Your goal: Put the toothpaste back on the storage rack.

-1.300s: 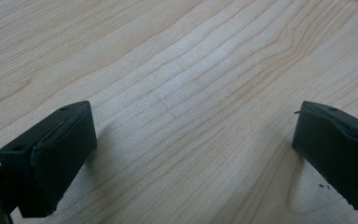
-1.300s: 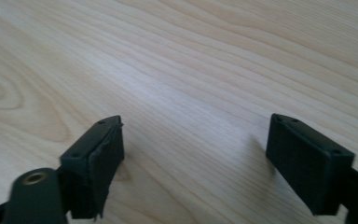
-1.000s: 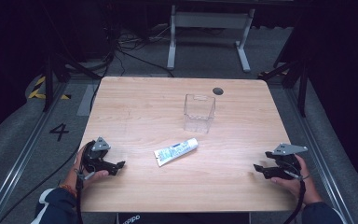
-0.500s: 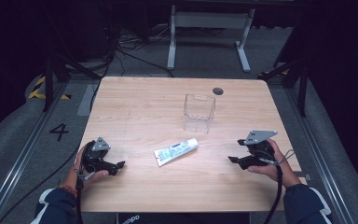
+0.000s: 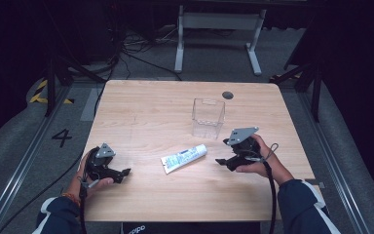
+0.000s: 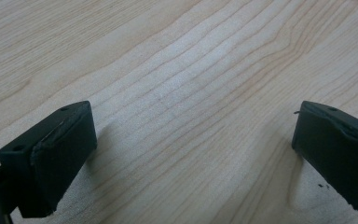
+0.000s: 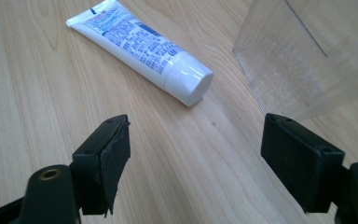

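Observation:
A white tube with blue print (image 5: 183, 158) lies flat near the middle of the wooden table (image 5: 151, 112), its cap pointing toward the right. Behind it stands a clear square plastic container (image 5: 208, 117), upright. My right gripper (image 5: 220, 161) hovers just right of the tube's cap, open with nothing between its jaws; in the right gripper view the tube (image 7: 142, 50) lies ahead and the container (image 7: 307, 56) is at the upper right. My left gripper (image 5: 125, 172) rests at the table's front left, open, with bare wood between its pads (image 6: 51, 158).
A dark round hole (image 5: 228, 95) sits in the table near its far edge. A metal stand (image 5: 219, 34) and cables lie on the floor behind the table. A floor marking "4" (image 5: 62, 137) is to the left.
My right gripper has travelled left from the table's right edge to a spot near the tube's cap and risen a little. The left gripper, tube and container stayed put.

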The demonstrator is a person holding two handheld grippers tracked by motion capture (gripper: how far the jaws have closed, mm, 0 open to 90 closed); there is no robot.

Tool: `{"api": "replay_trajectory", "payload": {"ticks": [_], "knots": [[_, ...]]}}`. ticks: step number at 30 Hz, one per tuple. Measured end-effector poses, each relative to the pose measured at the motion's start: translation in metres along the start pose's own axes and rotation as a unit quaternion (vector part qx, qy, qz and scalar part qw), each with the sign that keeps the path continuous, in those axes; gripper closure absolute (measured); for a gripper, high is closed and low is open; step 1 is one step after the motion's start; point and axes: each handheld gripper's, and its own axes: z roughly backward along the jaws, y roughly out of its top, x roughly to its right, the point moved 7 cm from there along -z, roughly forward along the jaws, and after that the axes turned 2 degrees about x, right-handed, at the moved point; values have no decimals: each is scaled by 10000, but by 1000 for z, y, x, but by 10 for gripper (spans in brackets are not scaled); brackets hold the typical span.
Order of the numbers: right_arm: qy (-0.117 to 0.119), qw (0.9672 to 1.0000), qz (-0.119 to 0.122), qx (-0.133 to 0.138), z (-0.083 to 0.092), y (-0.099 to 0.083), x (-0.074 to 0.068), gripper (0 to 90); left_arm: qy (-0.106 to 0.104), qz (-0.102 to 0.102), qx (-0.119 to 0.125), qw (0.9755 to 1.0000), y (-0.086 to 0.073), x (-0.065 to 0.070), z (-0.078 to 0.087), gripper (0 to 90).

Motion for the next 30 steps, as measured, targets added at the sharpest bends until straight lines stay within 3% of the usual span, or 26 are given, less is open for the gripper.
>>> {"api": "replay_trajectory", "payload": {"ticks": [13, 16, 18, 23, 25, 26, 28, 30], "knots": [[397, 9978, 531, -29, -33, 39, -14, 243, 69, 4, -38, 10000, 1, -1, 0, 5], [480, 9964, 688, -97, -42, 45, -17, 244, 77, 113, -37, 9999, 0, 1, 0, 6], [605, 9953, 737, -155, -49, 49, -21, 244, 132, -11, -25, 9999, 0, -1, 1, 6], [783, 9927, 869, -304, -64, 54, -24, 245, 156, 120, 1, 9998, -1, 3, 1, 6], [876, 9915, 909, -329, -70, 57, -26, 247, 187, 57, 1, 9998, -1, 2, 2, 6], [938, 9907, 923, -338, -73, 58, -26, 249, 154, 171, -5, 9997, -2, 4, 2, 6], [952, 9896, 998, -411, -79, 59, -27, 250, 174, 110, -19, 9998, -2, 4, 2, 6], [1030, 9879, 1059, -482, -86, 59, -29, 253, 170, 204, -8, 9996, -3, 6, 2, 6]]}}
